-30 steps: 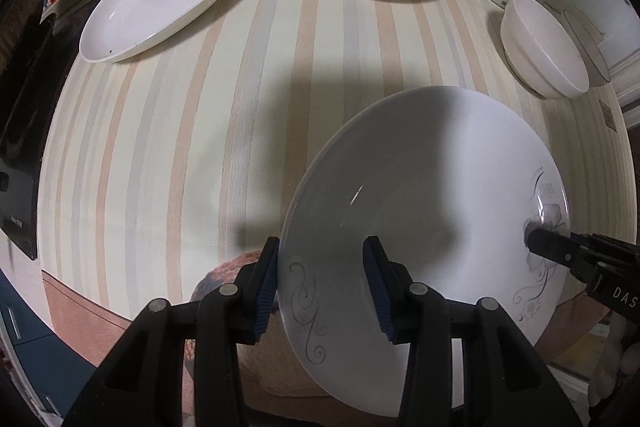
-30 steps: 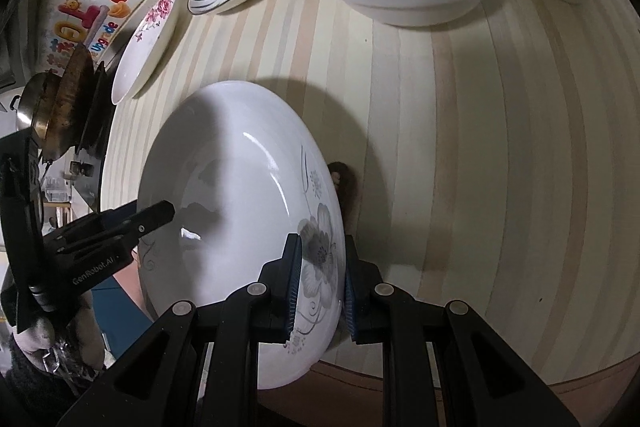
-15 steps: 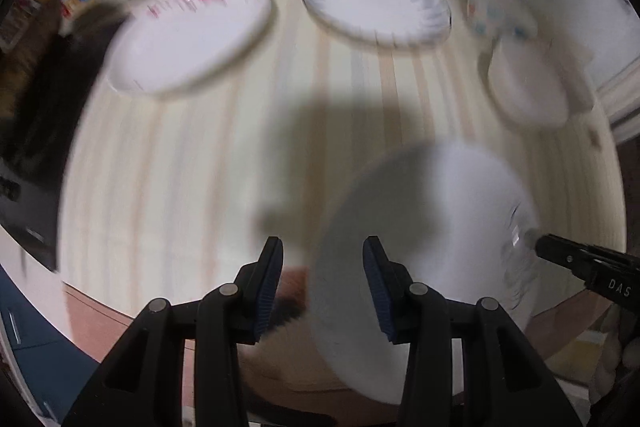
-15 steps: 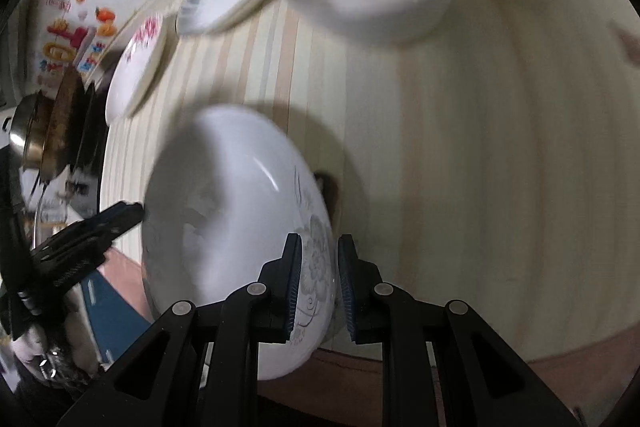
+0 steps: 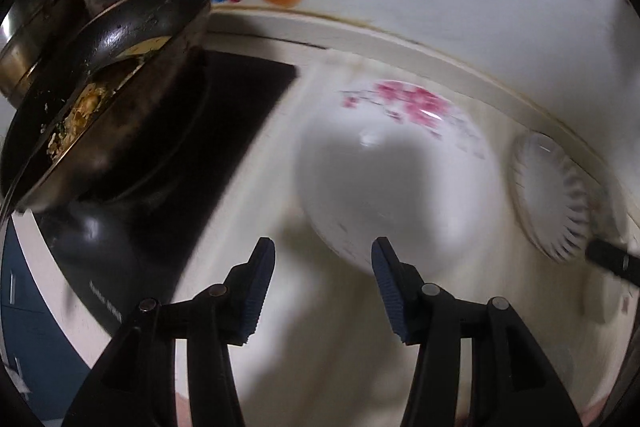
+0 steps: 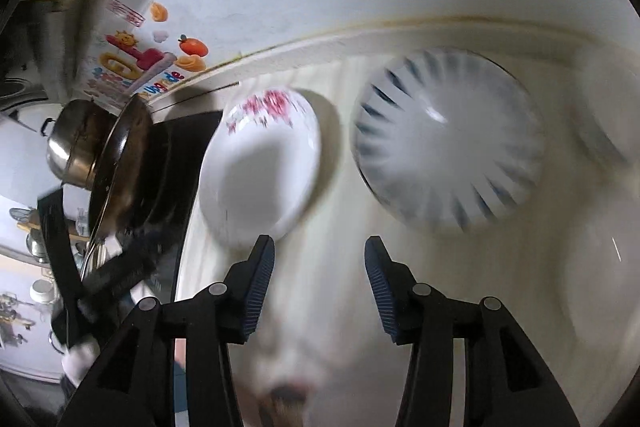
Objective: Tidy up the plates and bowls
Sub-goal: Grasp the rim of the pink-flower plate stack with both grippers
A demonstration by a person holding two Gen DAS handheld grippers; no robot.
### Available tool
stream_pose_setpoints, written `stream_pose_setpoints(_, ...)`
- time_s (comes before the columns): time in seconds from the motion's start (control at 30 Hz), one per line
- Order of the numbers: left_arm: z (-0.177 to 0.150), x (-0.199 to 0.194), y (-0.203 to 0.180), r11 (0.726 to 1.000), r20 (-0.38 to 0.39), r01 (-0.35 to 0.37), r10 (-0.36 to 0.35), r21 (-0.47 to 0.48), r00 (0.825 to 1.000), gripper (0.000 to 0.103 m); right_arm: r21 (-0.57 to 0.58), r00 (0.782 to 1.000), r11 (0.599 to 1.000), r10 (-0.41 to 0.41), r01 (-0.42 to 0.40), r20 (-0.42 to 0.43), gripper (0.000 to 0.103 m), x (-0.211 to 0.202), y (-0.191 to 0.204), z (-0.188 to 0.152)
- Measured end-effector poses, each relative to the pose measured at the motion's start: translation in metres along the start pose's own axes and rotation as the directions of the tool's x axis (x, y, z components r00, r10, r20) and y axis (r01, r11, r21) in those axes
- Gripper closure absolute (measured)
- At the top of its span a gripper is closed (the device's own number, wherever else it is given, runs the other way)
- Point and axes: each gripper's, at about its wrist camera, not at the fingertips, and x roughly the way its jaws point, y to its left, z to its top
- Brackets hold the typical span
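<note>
**Left wrist view: both claws spread wide and empty over blurred plates**

In the left wrist view the left claw point(image 5: 323, 259) is seen with its blue-padded fingers spread wide and nothing held between them. Just beyond it, the white oval plate with pink blossoms point(image 5: 394, 167) is seen lying on the pale striped table point(image 5: 320, 359), partly darkened by a shadow. To the right, the white plate with dark blue leaf marks point(image 5: 554, 199) is smeared by motion, and its pattern is barely made out there. A dark frying pan holding food scraps point(image 5: 104, 107) is seen on the black cooktop point(image 5: 224, 131) at the left; its far edge is cut off by the frame.

In the right wrist view the right claw point(image 6: 320, 259) is likewise seen wide open and empty. The blossom plate point(image 6: 260, 171) and the blue-leaf plate point(image 6: 448, 139) are seen well apart ahead of it. Pale shapes at the right edge are too blurred to be identified.
</note>
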Motion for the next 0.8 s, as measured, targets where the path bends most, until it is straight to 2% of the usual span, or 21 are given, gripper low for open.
stream_pose_setpoints(0.17, 0.023, 0.051, 0.011, 1.0, -0.078, -0.007, 0.005, -0.018, 0.997, 0.055, -0.027, 0.998, 0.999, -0.037, 0.036, -0.055, 0.053, 0.073, 0.019, 0.076)
stream_pose_setpoints(0.27, 0.026, 0.065, 0.01, 1.0, -0.098, -0.01, 0.009, -0.008, 0.995, 0.055, -0.046, 0.996, 0.997, -0.068, 0.066, -0.065, 0.055, 0.105, 0.023, 0.102)
stream_pose_setpoints(0.3, 0.027, 0.07, 0.01, 1.0, -0.106, -0.008, 0.008, -0.004, 0.994, 0.055, -0.056, 0.995, 0.996, -0.069, 0.065, -0.073, 0.06, 0.115, 0.022, 0.109)
stream_pose_setpoints(0.37, 0.03, 0.08, 0.009, 1.0, -0.122, 0.001, -0.002, -0.009, 0.993, 0.055, -0.067, 0.992, 0.995, -0.084, 0.077, -0.099, 0.068, 0.132, 0.02, 0.117)
stream_pose_setpoints(0.43, 0.032, 0.085, 0.009, 0.999, -0.127, 0.025, -0.027, -0.022, 0.992, 0.069, -0.085, 0.987, 0.992, -0.098, 0.088, -0.128, 0.076, 0.148, 0.018, 0.122)
stream_pose_setpoints(0.5, 0.032, 0.087, 0.01, 0.998, -0.128, 0.059, -0.063, -0.035, 0.99, 0.075, -0.097, 0.984, 0.992, -0.097, 0.083, -0.152, 0.083, 0.163, 0.018, 0.127)
stream_pose_setpoints(0.67, 0.031, 0.086, 0.012, 0.997, -0.102, 0.059, -0.064, -0.05, 0.993, 0.076, -0.134, 0.985, 0.988, -0.092, 0.072, -0.148, 0.084, 0.17, 0.024, 0.13)
stream_pose_setpoints(0.8, 0.028, 0.079, 0.009, 0.998, -0.099, 0.064, -0.067, -0.025, 0.993, 0.076, -0.132, 0.985, 0.989, -0.085, 0.066, -0.147, 0.084, 0.164, 0.021, 0.123)
